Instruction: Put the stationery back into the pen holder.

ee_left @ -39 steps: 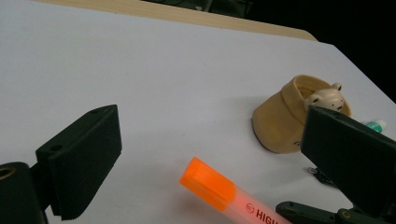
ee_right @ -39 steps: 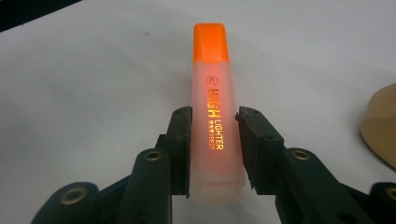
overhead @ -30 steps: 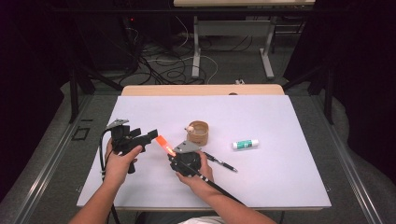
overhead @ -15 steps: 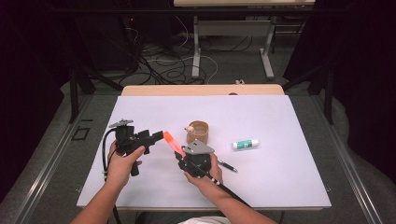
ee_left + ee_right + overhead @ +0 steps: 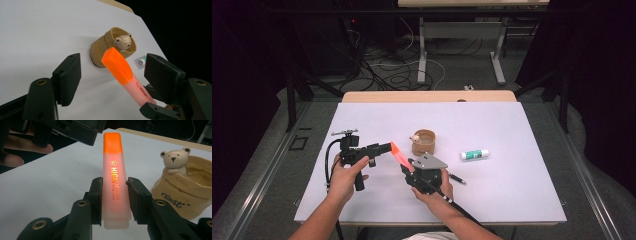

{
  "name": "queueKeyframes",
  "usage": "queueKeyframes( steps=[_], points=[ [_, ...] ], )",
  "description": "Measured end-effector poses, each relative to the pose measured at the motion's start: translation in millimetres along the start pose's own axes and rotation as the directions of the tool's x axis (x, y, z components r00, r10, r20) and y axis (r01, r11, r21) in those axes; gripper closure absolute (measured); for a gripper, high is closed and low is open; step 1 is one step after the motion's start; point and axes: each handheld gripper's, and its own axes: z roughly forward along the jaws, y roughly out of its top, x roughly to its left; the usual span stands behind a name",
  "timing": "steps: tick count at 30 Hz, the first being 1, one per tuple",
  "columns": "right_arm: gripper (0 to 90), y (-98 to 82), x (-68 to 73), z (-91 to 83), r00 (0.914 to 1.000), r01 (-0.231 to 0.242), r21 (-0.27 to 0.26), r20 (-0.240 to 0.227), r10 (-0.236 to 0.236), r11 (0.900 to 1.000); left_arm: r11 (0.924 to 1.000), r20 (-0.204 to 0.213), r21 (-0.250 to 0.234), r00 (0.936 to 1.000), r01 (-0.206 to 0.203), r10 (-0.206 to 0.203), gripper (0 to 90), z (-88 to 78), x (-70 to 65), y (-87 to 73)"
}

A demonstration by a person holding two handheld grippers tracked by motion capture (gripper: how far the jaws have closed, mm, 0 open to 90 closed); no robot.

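Right hand-held gripper (image 5: 113, 191) squeezed tight on an orange highlighter pen (image 5: 113, 185), one black jaw on each side of the see-through body. Orange cap end poking up and out past the jaws, up off the white worktop (image 5: 522, 130). Word "HIGH" readable down the pen's side in the right gripper view.

Left hand-held gripper (image 5: 113, 71) wide open, jaws spread far apart, with the pen's orange cap (image 5: 117, 65) sitting in the space between them and touching neither one. In the high view, left hand-held gripper (image 5: 387, 147) pointing across at the pen (image 5: 400, 156), tip right next to the cap. Right hand-held gripper (image 5: 407, 169) just below, in the middle of the worktop near the front.

Small tan pot (image 5: 424, 142) with a little bear figure (image 5: 415, 136) peeking over its rim, standing just behind the pen. Bear (image 5: 175, 160) cream coloured, pot (image 5: 186, 192) shaped like a crumpled bag with dark writing on it. Glue stick (image 5: 475, 154) lying on its side to the right, apart from the pot. Dark pen (image 5: 457, 178) lying beside the right hand (image 5: 434, 187).
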Motion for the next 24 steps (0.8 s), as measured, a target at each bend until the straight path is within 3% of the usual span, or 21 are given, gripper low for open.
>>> queueKeyframes(
  steps=[4,6,7,8,10,13,14,18,21,22,23,24],
  points=[
    [66.2,1.5,2.5,-1.3,1.0000,-0.008,0.011,-0.002,0.008,1.000,0.9934,0.046,0.016,0.9924,0.113,-0.114,36.8,3.5,4.7,-2.3],
    [66.1,1.7,2.4,-1.0,0.9999,-0.002,0.003,-0.010,0.002,1.000,0.9893,0.050,0.042,0.9886,0.140,-0.142,38.4,3.5,7.2,-2.6],
    [66.2,1.6,3.4,-0.8,0.9999,-0.012,-0.007,-0.011,0.012,1.000,0.9889,0.055,0.021,0.9874,0.147,-0.148,39.8,5.6,8.4,-3.3],
    [66.2,1.7,4.2,-0.9,0.9998,-0.013,-0.010,-0.014,0.013,1.000,0.9845,0.059,0.032,0.9830,0.172,-0.174,41.6,5.5,7.4,-3.6],
    [66.2,2.2,5.0,-1.1,0.9998,-0.010,-0.007,-0.019,0.010,1.000,0.9854,0.070,0.044,0.9834,0.165,-0.167,42.6,5.3,9.4,-3.4],
    [66.2,2.7,7.3,-1.2,0.9994,-0.020,-0.014,-0.027,0.020,1.000,0.9798,0.094,0.060,0.9761,0.191,-0.196,44.5,6.5,8.5,-3.6],
    [66.2,2.8,8.3,-1.1,0.9994,-0.015,-0.019,-0.032,0.015,1.000,0.9818,0.103,0.070,0.9776,0.177,-0.183,45.8,7.2,9.4,-3.7],
    [66.2,3.5,9.9,-1.5,0.9992,-0.007,-0.018,-0.039,0.006,1.000,0.9730,0.132,0.118,0.9680,0.199,-0.214,47.2,9.1,7.1,-3.6],
    [66.1,3.2,12.0,-1.8,0.9989,-0.019,-0.022,-0.044,0.018,1.000,0.9726,0.140,0.085,0.9638,0.216,-0.227,49.2,11.3,4.0,-5.0],
    [66.2,3.1,12.3,-1.7,0.9987,-0.020,-0.022,-0.047,0.019,1.000,0.9751,0.149,0.091,0.9654,0.202,-0.214,51.0,10.6,5.2,-4.6],
    [66.1,2.9,12.8,-1.8,0.9985,-0.023,-0.019,-0.050,0.022,1.000,0.9720,0.147,0.088,0.9623,0.218,-0.229,52.0,10.3,4.3,-4.7],
    [66.1,2.7,13.0,-1.7,0.9985,-0.023,-0.019,-0.050,0.022,1.000,0.9735,0.146,0.086,0.9638,0.212,-0.223,53.3,9.9,5.2,-4.7]
  ],
)
